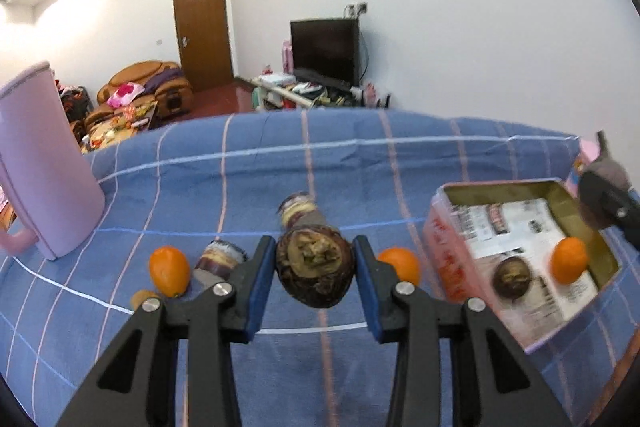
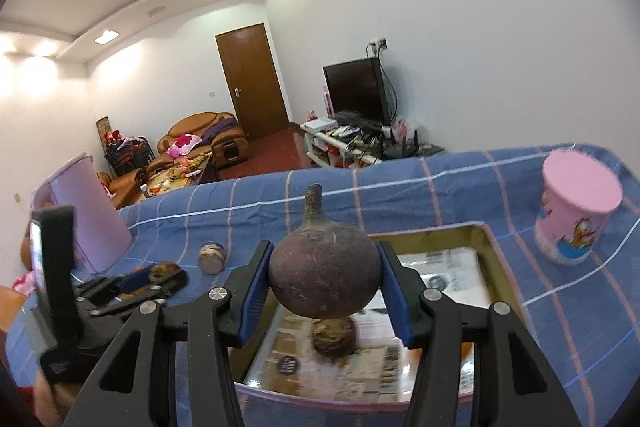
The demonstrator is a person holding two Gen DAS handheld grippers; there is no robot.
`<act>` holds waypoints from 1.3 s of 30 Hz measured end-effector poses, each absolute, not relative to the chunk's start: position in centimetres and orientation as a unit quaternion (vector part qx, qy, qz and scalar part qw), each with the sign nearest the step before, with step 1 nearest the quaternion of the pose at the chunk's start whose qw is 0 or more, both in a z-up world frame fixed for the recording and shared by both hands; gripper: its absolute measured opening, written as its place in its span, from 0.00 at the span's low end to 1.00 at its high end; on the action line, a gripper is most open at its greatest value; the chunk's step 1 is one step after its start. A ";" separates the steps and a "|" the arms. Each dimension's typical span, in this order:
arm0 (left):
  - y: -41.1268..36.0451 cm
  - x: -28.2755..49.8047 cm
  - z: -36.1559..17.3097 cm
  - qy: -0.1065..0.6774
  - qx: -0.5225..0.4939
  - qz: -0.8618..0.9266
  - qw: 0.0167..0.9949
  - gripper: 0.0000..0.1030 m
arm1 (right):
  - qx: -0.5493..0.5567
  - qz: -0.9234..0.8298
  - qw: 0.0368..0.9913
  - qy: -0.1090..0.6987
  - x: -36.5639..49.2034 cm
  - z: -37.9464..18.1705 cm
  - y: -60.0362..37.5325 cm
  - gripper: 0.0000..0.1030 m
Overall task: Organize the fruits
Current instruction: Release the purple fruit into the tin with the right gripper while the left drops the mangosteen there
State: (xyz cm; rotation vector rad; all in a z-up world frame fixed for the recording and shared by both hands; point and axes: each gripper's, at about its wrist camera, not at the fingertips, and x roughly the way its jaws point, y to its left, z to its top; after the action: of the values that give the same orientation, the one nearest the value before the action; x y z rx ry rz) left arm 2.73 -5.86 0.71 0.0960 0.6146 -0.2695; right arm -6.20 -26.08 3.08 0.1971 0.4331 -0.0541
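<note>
My left gripper (image 1: pixel 315 269) is shut on a dark brown water chestnut (image 1: pixel 315 273) just above the blue checked cloth. Two more water chestnuts (image 1: pixel 298 209) (image 1: pixel 219 257) and two oranges (image 1: pixel 169 270) (image 1: pixel 401 263) lie on the cloth around it. A pink tin box (image 1: pixel 448 259) lined with newspaper at the right holds a water chestnut (image 1: pixel 512 277) and an orange (image 1: pixel 569 259). My right gripper (image 2: pixel 324 279) is shut on a stemmed water chestnut (image 2: pixel 324 273) above the tin box (image 2: pixel 494 247), over another chestnut (image 2: pixel 334 339) inside. The left gripper (image 2: pixel 132 285) shows at the left there.
A tall pink pitcher (image 1: pixel 44 167) stands at the left of the table. A pink cup (image 2: pixel 576 207) with a cartoon print stands at the right, beyond the tin. The far table edge (image 1: pixel 320 113) drops to a room with a sofa and TV.
</note>
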 end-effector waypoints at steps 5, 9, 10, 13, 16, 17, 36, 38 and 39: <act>-8.2 1.6 2.9 0.276 0.032 -0.176 0.944 0.40 | 0.105 -0.058 0.971 0.207 -7.0 3.3 -29.3 0.52; -11.2 1.1 3.3 0.270 0.045 -0.197 0.941 0.41 | 0.107 -0.086 0.970 0.199 -7.6 3.6 -32.0 0.52; -12.0 1.1 3.2 0.273 0.047 -0.202 0.939 0.41 | 0.105 -0.092 0.970 0.199 -7.6 3.6 -32.5 0.52; -14.2 1.5 2.8 0.286 0.043 -0.218 0.932 0.41 | 0.106 -0.101 0.968 0.203 -7.6 3.3 -34.0 0.52; -16.8 1.9 2.3 0.299 0.037 -0.233 0.925 0.41 | 0.104 -0.104 0.966 0.211 -7.3 3.0 -34.9 0.52; -17.6 1.8 2.1 0.299 0.040 -0.231 0.925 0.41 | 0.104 -0.102 0.966 0.215 -7.1 2.9 -35.1 0.52; -19.8 3.2 -0.5 0.323 0.066 -0.191 0.925 0.41 | 0.092 -0.051 0.948 0.302 -3.2 -0.3 -34.1 0.52; -19.8 3.2 -0.6 0.324 0.066 -0.191 0.924 0.41 | 0.098 -0.047 0.946 0.306 -3.2 -0.5 -34.2 0.52; -19.8 3.1 -0.5 0.322 0.065 -0.191 0.925 0.41 | 0.099 -0.047 0.945 0.307 -3.1 -0.5 -34.2 0.52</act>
State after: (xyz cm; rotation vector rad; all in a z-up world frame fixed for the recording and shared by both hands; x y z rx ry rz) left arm 3.14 -19.80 -0.49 0.1331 0.6610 -0.3921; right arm -3.14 -34.22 -0.53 0.2022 0.6249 -0.0954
